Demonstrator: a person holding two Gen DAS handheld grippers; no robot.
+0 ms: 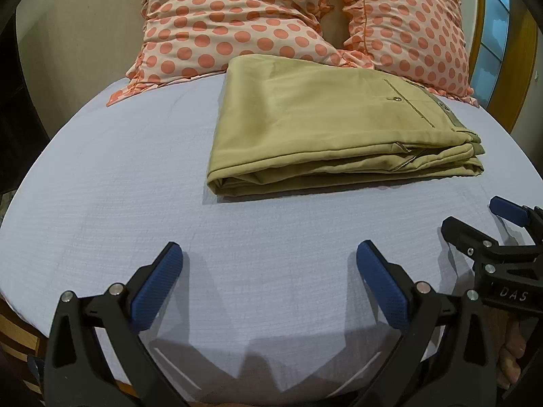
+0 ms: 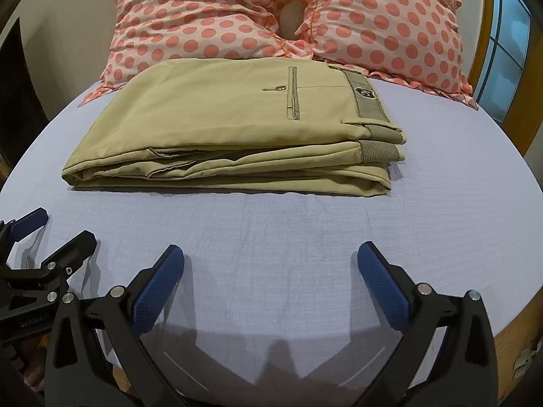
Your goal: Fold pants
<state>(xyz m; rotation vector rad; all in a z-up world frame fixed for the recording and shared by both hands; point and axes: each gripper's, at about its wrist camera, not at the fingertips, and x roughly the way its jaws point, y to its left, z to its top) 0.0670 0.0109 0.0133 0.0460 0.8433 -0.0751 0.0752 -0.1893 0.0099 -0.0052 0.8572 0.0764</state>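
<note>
Khaki pants (image 1: 332, 125) lie folded in a flat stack on the pale blue bed sheet (image 1: 135, 186), back pocket and waistband facing up; they also show in the right wrist view (image 2: 220, 129). My left gripper (image 1: 269, 254) is open and empty, over the sheet short of the pants. My right gripper (image 2: 271, 254) is open and empty, also short of the pants. The right gripper shows at the right edge of the left wrist view (image 1: 475, 217), and the left gripper at the left edge of the right wrist view (image 2: 64, 227).
Two pink pillows with orange dots (image 1: 237, 17) (image 2: 383, 23) lean at the head of the bed behind the pants. A wooden bed frame (image 2: 509, 335) edges the mattress. A window (image 2: 509, 51) is at the far right.
</note>
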